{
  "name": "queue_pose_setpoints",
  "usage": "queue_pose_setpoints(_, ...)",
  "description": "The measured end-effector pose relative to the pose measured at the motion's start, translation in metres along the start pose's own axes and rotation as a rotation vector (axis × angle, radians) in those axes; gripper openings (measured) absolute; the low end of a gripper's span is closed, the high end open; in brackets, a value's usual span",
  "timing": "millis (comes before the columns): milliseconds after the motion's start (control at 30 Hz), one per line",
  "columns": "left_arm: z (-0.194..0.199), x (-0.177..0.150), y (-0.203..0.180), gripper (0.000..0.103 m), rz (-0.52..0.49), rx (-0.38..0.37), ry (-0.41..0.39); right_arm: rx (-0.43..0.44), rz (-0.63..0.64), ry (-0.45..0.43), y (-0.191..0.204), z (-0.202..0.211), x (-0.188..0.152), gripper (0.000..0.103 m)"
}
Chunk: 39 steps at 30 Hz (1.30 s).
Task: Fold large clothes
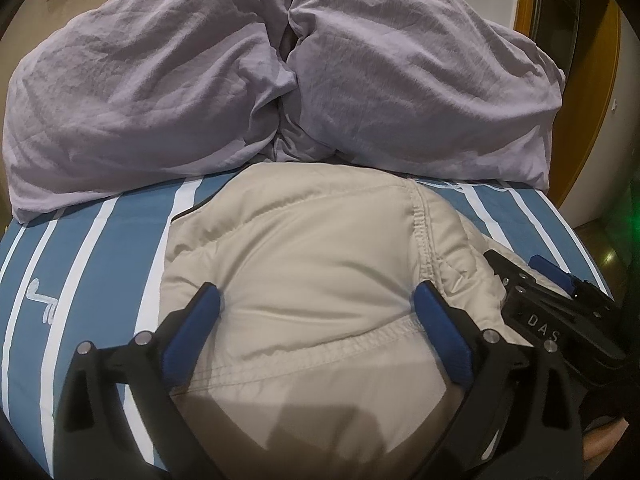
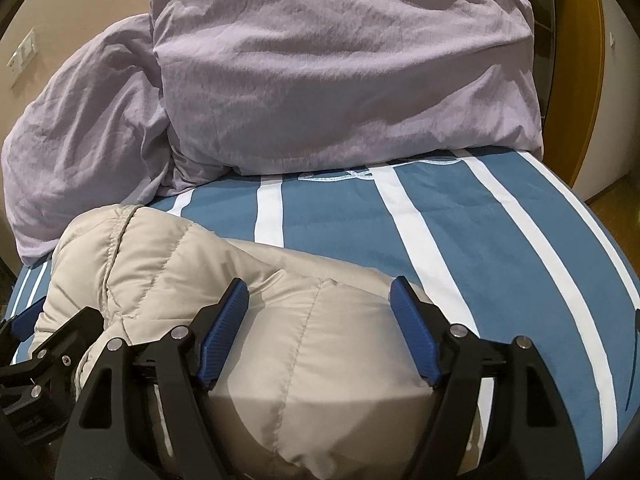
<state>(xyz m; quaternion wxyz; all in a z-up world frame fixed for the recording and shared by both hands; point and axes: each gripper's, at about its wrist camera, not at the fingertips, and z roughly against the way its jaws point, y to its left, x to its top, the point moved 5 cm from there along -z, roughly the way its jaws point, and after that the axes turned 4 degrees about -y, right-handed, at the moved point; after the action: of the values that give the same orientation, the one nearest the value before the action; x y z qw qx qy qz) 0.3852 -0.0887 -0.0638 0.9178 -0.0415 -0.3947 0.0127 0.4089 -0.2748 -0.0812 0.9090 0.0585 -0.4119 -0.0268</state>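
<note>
The beige puffer jacket [image 1: 304, 280] lies bundled on the striped bed sheet [image 1: 100, 248], under the wide-open left gripper [image 1: 318, 300] and the open right gripper [image 2: 320, 300]; unheld, its springy padding may unfold; the slippery shell may slide.

Jacket [image 1: 304, 280] on bed [image 1: 92, 248]; duvet [image 1: 160, 92] heaped behind it.

Indoor light, moderate and warm, both views sharp with slight softness toward the rims. Strong fisheye bending: striped bed sheet [image 1: 96, 248] bulges, corners fall black. Hard-edged shadows lie across the near part of the beige padded jacket [image 2: 304, 360]; a green glow [image 1: 628, 216] at far right edge.
</note>
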Motion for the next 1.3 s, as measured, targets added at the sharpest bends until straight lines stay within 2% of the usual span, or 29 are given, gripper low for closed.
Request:
queue_pose_setpoints(433, -0.005, 0.0, -0.002, 0.097, -0.013, 0.023, -0.002, -0.021, 0.002, 0.021, 0.0, -0.008, -0.002, 0.077)
queue_pose_setpoints(600, 0.002, 0.003, -0.002, 0.097, -0.033, 0.038, 0.018, -0.075, 0.041, 0.06, 0.003, 0.001, 0.004, 0.08)
queue_pose_setpoints(733, 0.017, 0.014, 0.001, 0.097, -0.033, 0.023, 0.003, -0.049, 0.013, 0.015, -0.002, 0.026, 0.018, 0.08)
queue_pose_setpoints(900, 0.018, 0.033, 0.001, 0.097, -0.047, 0.07, -0.024, -0.056, -0.016, 0.007, -0.014, 0.027, 0.03, 0.08)
queue_pose_setpoints(1033, 0.002, 0.032, 0.001, 0.099, -0.055, 0.084, 0.01, -0.068, -0.021, 0.065, -0.021, 0.01, 0.014, 0.08)
queue_pose_setpoints(1300, -0.008, 0.022, 0.002, 0.101, -0.024, 0.041, 0.006, -0.062, -0.082, 0.041, -0.027, 0.0, 0.0, 0.082)
